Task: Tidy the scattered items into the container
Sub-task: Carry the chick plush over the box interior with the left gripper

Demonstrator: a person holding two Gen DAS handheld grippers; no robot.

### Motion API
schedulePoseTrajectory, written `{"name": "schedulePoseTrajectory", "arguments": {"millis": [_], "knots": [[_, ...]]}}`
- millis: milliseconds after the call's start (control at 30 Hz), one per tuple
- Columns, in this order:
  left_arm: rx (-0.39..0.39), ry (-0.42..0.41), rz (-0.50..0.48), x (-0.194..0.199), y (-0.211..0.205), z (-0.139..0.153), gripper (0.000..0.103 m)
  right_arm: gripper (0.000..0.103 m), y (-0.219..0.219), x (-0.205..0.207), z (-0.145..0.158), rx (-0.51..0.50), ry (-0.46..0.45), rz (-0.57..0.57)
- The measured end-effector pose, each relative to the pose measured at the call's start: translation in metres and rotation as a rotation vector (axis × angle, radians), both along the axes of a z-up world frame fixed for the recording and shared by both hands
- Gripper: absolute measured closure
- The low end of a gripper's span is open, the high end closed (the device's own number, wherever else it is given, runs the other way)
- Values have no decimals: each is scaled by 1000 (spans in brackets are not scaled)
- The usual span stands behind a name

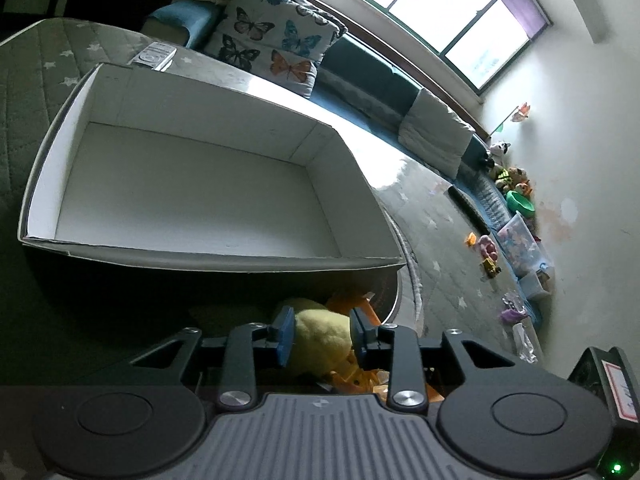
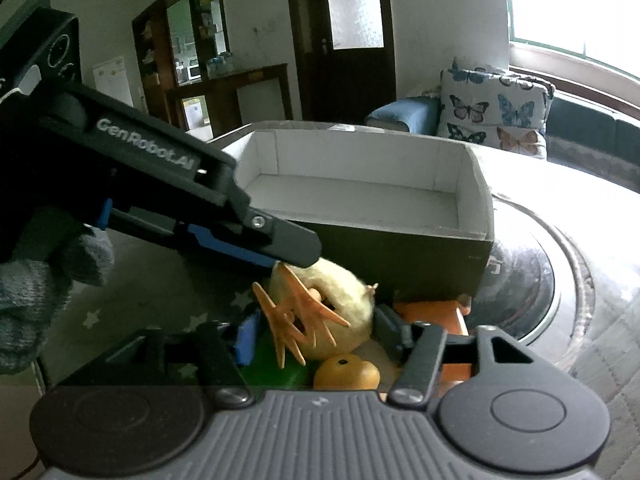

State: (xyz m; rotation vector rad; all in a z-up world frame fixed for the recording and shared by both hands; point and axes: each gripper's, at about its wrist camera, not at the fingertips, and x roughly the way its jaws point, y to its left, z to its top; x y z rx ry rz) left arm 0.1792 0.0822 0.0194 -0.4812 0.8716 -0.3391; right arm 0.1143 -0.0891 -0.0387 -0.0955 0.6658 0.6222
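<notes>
A yellow plush duck [image 1: 320, 334] with orange feet sits between the pads of my left gripper [image 1: 322, 326], which is shut on it just below the near wall of the box. The white-lined cardboard box [image 1: 192, 184] is empty. In the right wrist view the duck [image 2: 340, 300] hangs feet-forward, held by the left gripper [image 2: 280, 256] that reaches in from the left, in front of the box [image 2: 476, 204]. My right gripper [image 2: 316, 336] is open, its jaws on either side of the duck, not touching it. An orange round toy [image 2: 346, 374] lies below.
The box stands on a grey star-patterned quilt [image 1: 432, 232]. A round dark robot vacuum [image 2: 528, 288] sits right of the box. Small toys [image 1: 488, 252] and a clear bin [image 1: 520, 240] lie far right. A remote [image 1: 154, 56] and a butterfly cushion [image 1: 272, 40] lie behind the box.
</notes>
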Motion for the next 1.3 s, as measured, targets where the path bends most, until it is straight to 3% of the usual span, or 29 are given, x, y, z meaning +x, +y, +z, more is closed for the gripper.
{"name": "schedulePoseTrajectory", "arguments": {"millis": [367, 700, 867, 1100, 1300], "knots": [[66, -26, 3, -14, -15, 10, 72, 53, -4, -7, 7, 13, -10, -9], [90, -166, 2, -30, -24, 52, 72, 53, -12, -16, 46, 33, -127, -10], [84, -216, 5, -14, -24, 68, 72, 53, -12, -5, 64, 38, -184, -16], [65, -228, 29, 27, -20, 65, 72, 54, -3, 35, 71, 24, -201, -33], [45, -166, 46, 60, -15, 41, 72, 54, 7, 70, 56, -2, -145, -49]]}}
